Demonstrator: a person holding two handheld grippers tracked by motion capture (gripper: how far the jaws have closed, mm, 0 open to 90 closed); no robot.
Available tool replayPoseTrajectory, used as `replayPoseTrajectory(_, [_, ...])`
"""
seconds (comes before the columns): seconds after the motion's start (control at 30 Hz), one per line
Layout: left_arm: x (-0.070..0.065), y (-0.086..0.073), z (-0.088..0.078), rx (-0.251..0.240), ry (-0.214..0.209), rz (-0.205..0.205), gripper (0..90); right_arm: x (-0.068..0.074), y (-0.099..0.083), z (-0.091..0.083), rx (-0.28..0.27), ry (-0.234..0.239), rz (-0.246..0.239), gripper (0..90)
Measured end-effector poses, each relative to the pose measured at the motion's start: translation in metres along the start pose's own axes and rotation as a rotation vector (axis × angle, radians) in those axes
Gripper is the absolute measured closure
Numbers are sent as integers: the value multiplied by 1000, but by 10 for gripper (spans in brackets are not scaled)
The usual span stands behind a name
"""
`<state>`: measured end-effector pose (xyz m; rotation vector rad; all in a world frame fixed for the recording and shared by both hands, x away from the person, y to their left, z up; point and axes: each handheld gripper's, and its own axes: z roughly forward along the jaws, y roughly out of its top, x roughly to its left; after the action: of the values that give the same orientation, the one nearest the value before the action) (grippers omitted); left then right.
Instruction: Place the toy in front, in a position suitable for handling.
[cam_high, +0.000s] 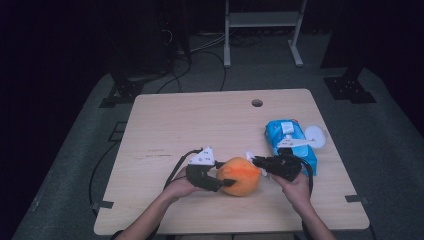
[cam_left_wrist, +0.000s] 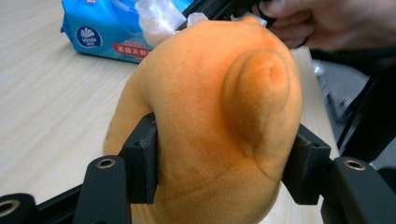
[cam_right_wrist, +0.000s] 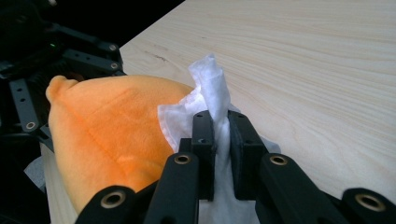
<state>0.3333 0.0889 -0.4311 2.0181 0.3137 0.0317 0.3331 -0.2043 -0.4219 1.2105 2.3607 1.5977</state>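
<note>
An orange plush toy (cam_high: 240, 176) sits near the table's front edge, between the two hands. My left gripper (cam_high: 225, 181) is shut on it from the left; in the left gripper view both pads press into the toy's (cam_left_wrist: 210, 116) sides, denting the soft fabric. My right gripper (cam_high: 256, 161) comes in from the right, shut on a white wet wipe (cam_high: 249, 154). In the right gripper view the wipe (cam_right_wrist: 212, 84) stands up pinched between the jaws of that gripper (cam_right_wrist: 222, 149) and lies against the toy (cam_right_wrist: 112, 135).
A blue pack of wet wipes (cam_high: 292, 142) with its round white lid (cam_high: 315, 136) flipped open lies at the right of the wooden table (cam_high: 200, 115). A cable hole (cam_high: 257, 103) is near the far edge. Dark floor, cables and a stand lie beyond.
</note>
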Motion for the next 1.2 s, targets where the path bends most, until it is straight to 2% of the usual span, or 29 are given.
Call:
replayPoseTrajectory(0.1, [3, 0, -2, -6, 3, -17, 396, 4, 3, -6, -18, -6, -33, 811])
replayPoseTrajectory(0.2, [5, 1, -2, -3, 8, -32, 396, 18, 11, -16, -44, -8, -98, 811])
replayPoseTrajectory(0.3, [5, 1, 0, -7, 14, -39, 394, 31, 14, -20, -51, 0, -148, 810])
replayPoseTrajectory(0.4, [4, 4, 3, -5, 24, -59, 392, 44, 16, -17, -59, 39, -180, 811])
replayPoseTrajectory(0.53, [2, 7, 8, 5, 31, -61, 388, 66, 22, -3, -37, 54, -250, 808])
replayPoseTrajectory(0.63, [4, 6, 7, -3, 35, -77, 387, 70, 26, 4, -30, 25, -292, 809])
replayPoseTrajectory(0.73, [5, 4, 6, -9, 35, -86, 386, 61, 26, -1, -30, -26, -288, 810])
replayPoseTrajectory(0.8, [5, 4, 5, -9, 36, -85, 383, 51, 22, -8, -33, -41, -260, 810])
replayPoseTrajectory(0.9, [6, 4, 6, -14, 35, -90, 380, 36, 13, -20, -24, -90, -224, 810])
replayPoseTrajectory(0.97, [5, 6, 8, -9, 36, -79, 379, 30, 8, -25, -29, -95, -194, 810])
replayPoseTrajectory(1.03, [3, 8, 9, -1, 42, -72, 376, 34, 7, -25, -28, -97, -207, 810])
replayPoseTrajectory(1.13, [4, 8, 9, -2, 44, -81, 375, 48, 11, -17, -28, -73, -248, 809])
replayPoseTrajectory(1.2, [4, 8, 9, -4, 49, -83, 375, 58, 17, -11, -37, -16, -263, 809])
